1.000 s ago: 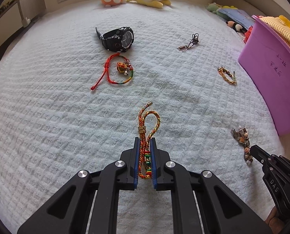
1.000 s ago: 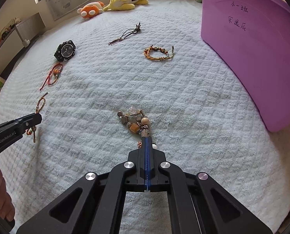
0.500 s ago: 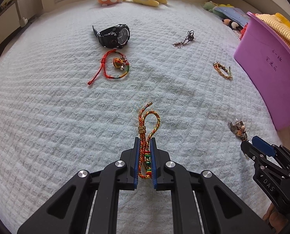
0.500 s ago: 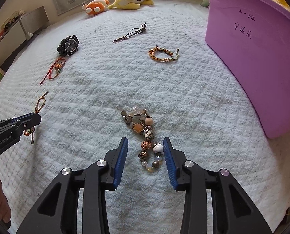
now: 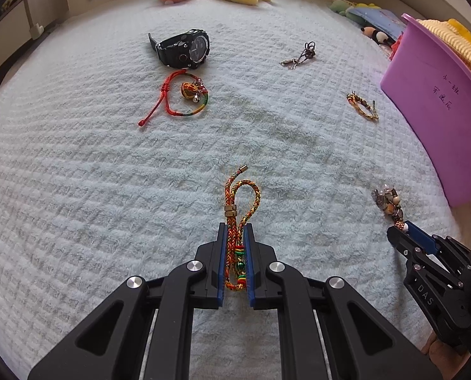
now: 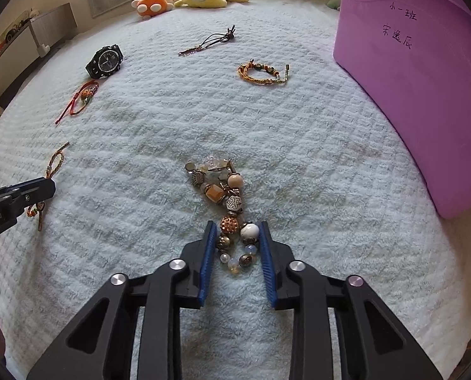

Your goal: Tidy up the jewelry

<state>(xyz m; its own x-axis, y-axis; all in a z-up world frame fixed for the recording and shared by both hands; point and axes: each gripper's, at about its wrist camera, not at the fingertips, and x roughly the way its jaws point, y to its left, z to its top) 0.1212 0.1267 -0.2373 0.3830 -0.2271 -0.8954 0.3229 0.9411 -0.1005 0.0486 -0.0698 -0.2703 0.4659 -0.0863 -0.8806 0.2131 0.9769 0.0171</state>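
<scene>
Blue-padded jaws of the left gripper stand nearly together, pressing from both sides on the braided cord bracelet, whose loop and metal-tipped end lie forward on the white quilted blanket. Farther off in this left wrist view lie a black watch, a red string bracelet just before it, a dark cord charm and an orange woven bracelet near the purple bin. At the right edge the right gripper meets the beaded bracelet.

From the right wrist view, the right gripper has its jaws apart, straddling the near end of the beaded bracelet on the blanket; whether the pads touch the beads is unclear. The left gripper enters at the left over the braided cord bracelet
</scene>
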